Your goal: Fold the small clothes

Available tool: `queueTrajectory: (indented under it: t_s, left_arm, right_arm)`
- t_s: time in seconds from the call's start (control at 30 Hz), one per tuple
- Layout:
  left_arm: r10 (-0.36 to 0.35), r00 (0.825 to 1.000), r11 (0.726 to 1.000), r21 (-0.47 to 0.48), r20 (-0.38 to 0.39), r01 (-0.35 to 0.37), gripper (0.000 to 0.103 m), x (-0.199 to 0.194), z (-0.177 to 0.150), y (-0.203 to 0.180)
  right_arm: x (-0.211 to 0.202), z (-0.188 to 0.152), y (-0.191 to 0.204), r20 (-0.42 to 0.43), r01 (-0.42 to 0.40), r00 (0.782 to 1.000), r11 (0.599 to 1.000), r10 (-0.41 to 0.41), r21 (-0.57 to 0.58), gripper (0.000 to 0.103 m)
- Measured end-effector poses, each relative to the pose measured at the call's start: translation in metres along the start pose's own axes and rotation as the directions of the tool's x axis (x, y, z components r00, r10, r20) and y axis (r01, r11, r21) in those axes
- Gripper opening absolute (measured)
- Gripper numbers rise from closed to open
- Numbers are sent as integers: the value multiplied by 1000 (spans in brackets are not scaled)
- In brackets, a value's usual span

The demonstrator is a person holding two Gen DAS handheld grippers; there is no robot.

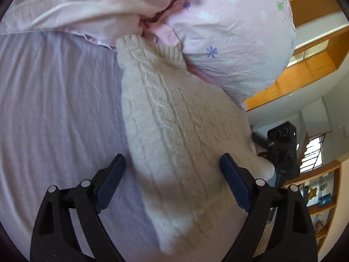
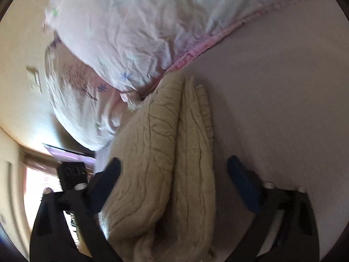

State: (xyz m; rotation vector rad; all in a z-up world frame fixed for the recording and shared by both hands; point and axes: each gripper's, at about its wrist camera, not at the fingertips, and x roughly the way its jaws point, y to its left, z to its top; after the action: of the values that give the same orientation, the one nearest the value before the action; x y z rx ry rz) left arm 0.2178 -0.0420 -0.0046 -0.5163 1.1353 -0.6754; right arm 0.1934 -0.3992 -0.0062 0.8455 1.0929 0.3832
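A cream cable-knit sweater lies on the pale lilac bed sheet, its far end against a pink floral pillow. My left gripper is open, its jaws spread on either side of the sweater's near part. In the right wrist view the same sweater shows folded in thick layers. My right gripper is open too, with its jaws either side of the folded edge. The other gripper shows at the sweater's right edge in the left wrist view.
A pink floral duvet bunches along the far side of the bed. Wooden shelving and a window stand to the right beyond the bed edge. The pillow fills the upper right wrist view, with a wall switch to the left.
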Motion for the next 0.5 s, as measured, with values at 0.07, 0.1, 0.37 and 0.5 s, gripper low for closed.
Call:
queueTrajectory:
  t_s: [0.07, 0.1, 0.37, 0.5]
  left_arm:
    - [-33, 999, 999, -13, 7, 33, 78, 6, -2, 0]
    - [-31, 999, 999, -12, 17, 31, 65, 5, -6, 0]
    - [-78, 985, 989, 138, 151, 57, 40, -87, -32, 18]
    - [175, 954, 959, 177, 243, -220, 56, -132, -51, 41]
  right_arm:
    - [8, -7, 2, -12, -13, 1000, 1000, 13, 9, 53]
    - [7, -11, 5, 4, -25, 1000, 1000, 25, -3, 44]
    - [20, -56, 62, -42, -147, 989, 980, 143, -131, 41]
    - [47, -77, 95, -82, 2, 996, 958, -27, -288, 65]
